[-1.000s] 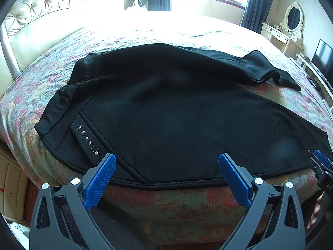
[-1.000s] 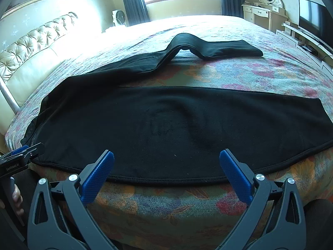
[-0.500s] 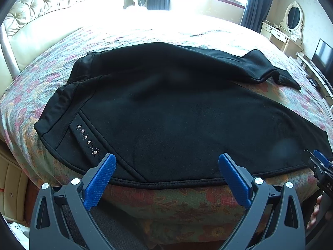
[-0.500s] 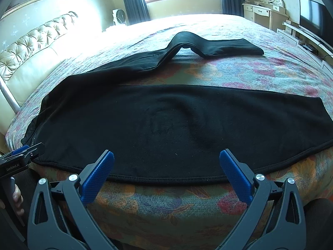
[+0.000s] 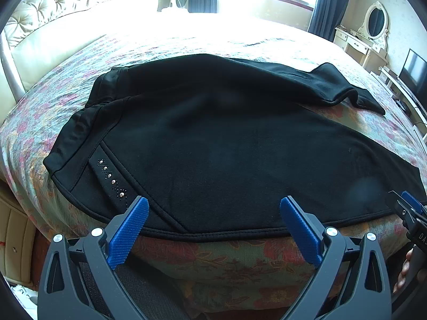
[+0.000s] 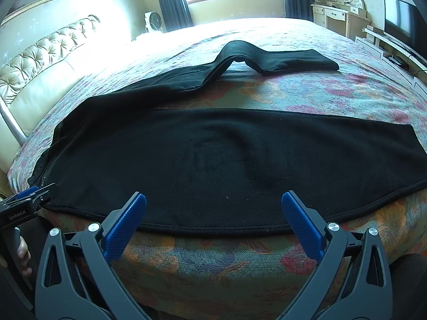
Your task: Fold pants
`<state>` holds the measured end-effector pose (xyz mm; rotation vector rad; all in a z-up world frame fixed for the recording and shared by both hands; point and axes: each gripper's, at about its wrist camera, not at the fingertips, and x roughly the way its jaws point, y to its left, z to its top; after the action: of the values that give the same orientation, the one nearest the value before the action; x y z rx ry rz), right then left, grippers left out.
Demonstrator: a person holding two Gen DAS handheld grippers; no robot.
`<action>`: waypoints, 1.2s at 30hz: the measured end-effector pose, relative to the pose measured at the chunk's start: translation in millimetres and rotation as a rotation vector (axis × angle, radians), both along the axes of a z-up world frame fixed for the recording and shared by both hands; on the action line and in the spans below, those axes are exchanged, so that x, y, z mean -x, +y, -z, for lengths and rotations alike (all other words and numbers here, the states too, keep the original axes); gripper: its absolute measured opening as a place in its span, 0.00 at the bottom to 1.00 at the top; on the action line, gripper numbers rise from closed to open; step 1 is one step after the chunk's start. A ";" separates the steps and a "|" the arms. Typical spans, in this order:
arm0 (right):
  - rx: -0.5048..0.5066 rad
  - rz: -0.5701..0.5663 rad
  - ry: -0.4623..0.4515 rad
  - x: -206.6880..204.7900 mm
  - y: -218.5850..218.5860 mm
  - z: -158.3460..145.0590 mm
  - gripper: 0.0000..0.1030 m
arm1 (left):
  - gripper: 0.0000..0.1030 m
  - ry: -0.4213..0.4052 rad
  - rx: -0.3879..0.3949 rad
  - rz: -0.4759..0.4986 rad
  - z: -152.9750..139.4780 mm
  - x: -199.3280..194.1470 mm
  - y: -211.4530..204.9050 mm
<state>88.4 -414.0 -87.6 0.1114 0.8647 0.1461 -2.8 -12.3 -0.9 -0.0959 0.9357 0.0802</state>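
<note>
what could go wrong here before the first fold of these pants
The far leg is humped and kinked, apart from the near leg; folding now would likely trap that wrinkle.

The pants' near hem lies right at the edge of the bed, so a tug towards the person could slide the pants off.

Both the left gripper and the right gripper are open and level with the flat hem, and might pinch the bedspread too.

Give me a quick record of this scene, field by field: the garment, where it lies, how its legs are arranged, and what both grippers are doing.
garment: black fabric pants with a studded pocket trim
surface: floral-patterned bedspread
near leg: spread flat along the bed edge
far leg: black far pant leg, angled away, buckled into a hump
left gripper: fingers open, short of the hem, holding nothing
right gripper: fingers open, short of the hem, holding nothing
fold: not yet begun
</note>
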 end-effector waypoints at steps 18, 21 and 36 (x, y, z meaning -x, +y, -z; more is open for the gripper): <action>0.000 0.002 0.010 -3.8 -1.6 0.3 0.98 | 0.96 -0.034 0.030 0.013 -8.3 -2.1 6.0; 0.003 -0.003 0.019 -10.4 0.6 -0.3 0.98 | 0.96 -0.042 0.091 0.028 -14.3 -8.8 20.2; -0.015 -0.135 0.047 -59.8 61.3 -9.0 0.98 | 0.96 0.034 0.454 -0.034 -13.5 -169.4 279.3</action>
<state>148.2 -352.7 -78.6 0.0708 0.9180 0.2775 166.6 266.9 12.6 -0.5322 0.9733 -0.1013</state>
